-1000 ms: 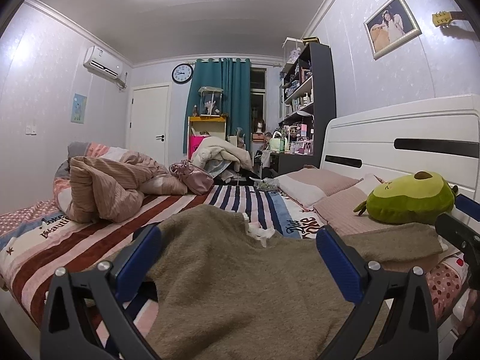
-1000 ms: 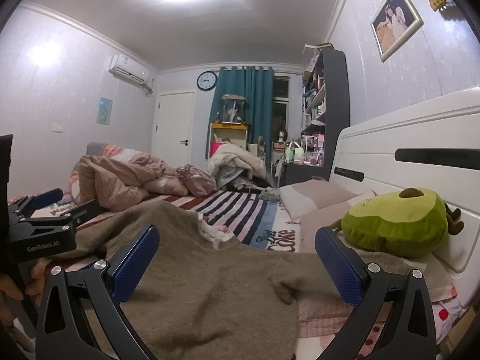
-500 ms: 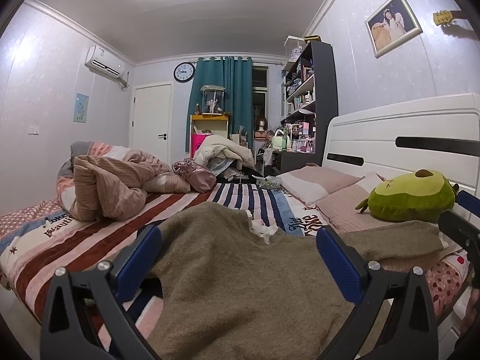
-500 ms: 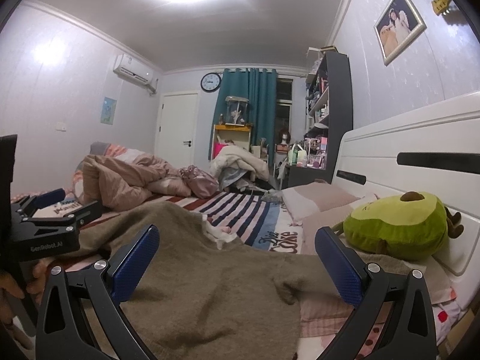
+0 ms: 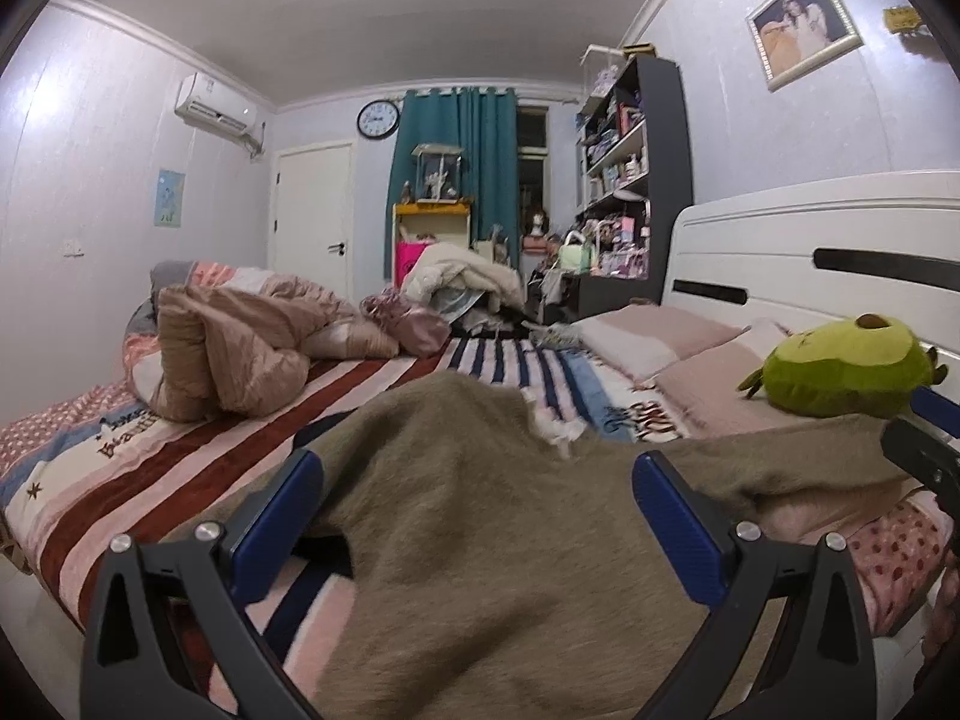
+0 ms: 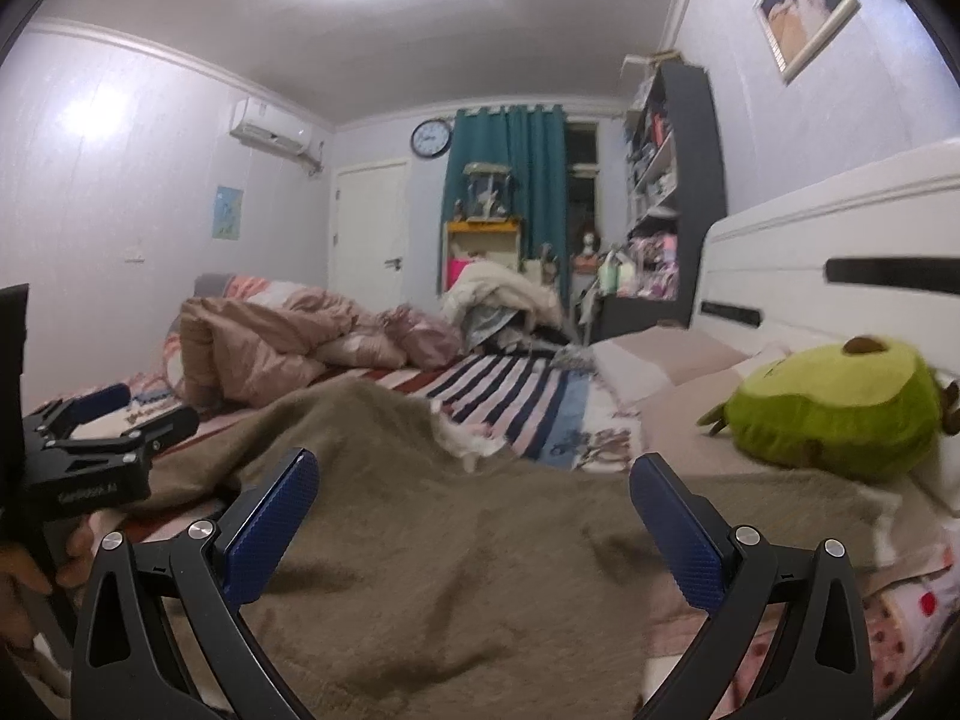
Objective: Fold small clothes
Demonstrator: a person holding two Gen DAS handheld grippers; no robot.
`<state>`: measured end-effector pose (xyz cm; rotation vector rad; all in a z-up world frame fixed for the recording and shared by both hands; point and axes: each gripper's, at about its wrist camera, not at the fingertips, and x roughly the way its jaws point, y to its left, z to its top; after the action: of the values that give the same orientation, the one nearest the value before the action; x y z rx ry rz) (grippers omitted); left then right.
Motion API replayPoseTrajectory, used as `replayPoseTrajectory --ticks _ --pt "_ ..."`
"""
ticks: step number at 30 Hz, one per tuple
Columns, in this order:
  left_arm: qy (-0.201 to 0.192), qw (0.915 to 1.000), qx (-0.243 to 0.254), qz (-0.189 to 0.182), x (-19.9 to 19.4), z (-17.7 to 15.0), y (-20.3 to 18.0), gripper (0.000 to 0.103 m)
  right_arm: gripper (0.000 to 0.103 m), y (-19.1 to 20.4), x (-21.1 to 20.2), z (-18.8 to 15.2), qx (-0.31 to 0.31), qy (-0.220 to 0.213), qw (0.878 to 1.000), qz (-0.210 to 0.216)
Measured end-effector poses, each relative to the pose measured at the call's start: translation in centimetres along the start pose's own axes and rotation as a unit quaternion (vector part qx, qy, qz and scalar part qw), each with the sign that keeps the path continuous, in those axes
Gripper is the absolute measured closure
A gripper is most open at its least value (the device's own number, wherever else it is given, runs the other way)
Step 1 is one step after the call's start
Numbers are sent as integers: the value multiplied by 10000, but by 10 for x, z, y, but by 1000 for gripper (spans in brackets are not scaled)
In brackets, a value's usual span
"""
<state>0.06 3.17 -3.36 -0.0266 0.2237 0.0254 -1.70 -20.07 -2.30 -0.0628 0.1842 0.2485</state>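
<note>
Brown sweater (image 5: 480, 540) lies spread flat on the striped bed (image 5: 150, 468), no fold made yet, it seems (near hem out of frame). Left gripper (image 5: 479, 516) and right gripper (image 6: 474, 510) both spread wide, holding nothing. All folding left.

Avocado plush (image 5: 840, 373) on pillow (image 5: 714, 391); crumpled quilt (image 5: 240, 348) (far side); wall clock (image 5: 378, 119).

My sweater (image 5: 480, 516) is plain olive-brown, with a white collar (image 5: 555, 429). The bedsheet (image 5: 180, 462) under it runs in maroon, pink, white and navy stripes. The plush toy (image 5: 840, 366) is lime green, the curtain (image 5: 459, 150) teal, and my hand-held gripper pads (image 5: 678, 525) are blue on black frames.
</note>
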Motion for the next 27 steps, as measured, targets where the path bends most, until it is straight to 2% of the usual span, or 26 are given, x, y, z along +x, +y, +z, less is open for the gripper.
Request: replayPoseTrajectory --ticks 3,5,8,10,13,15,18,20,21,22,23,24,25,27 --pt "445 9986 -92 265 26 -15 41 1 0 0 22 -17 180 339 9992 125" --pt "908 9940 -240 559 48 -31 80 1 0 -2 40 -32 294 611 9973 279" --pt "1450 9826 -507 1041 75 -55 139 1 0 -1 66 -55 313 966 9945 246" --pt "1842 9718 -627 1334 92 -73 172 1 0 2 81 -64 266 1176 9925 222" --pt "2279 9593 -620 1549 116 -96 197 2 0 9 101 -74 175 1393 9899 219" --pt "2503 9544 -526 1537 127 -108 204 7 0 14 112 -79 148 1480 9885 255" --pt "2742 9440 -230 1821 142 -120 208 17 0 20 125 -84 78 1558 9873 297" --pt "2772 9392 -88 2024 148 -122 210 36 0 23 130 -85 57 1595 9867 297" --pt "2751 9390 -81 2062 148 -122 211 42 0 24 132 -86 64 1612 9864 303" --pt "2729 9396 -106 2061 149 -122 213 57 0 24 135 -87 81 1628 9861 313" --pt "2710 9409 -141 2025 148 -121 214 77 0 23 137 -87 95 1639 9859 318" --pt "2676 9432 -190 1959 147 -119 217 86 0 24 137 -88 107 1650 9857 319" --pt "2610 9463 -301 1886 144 -116 217 92 0 23 139 -88 112 1664 9855 318" --pt "2418 9514 -412 1864 138 -105 219 94 0 22 137 -89 118 1672 9853 328"
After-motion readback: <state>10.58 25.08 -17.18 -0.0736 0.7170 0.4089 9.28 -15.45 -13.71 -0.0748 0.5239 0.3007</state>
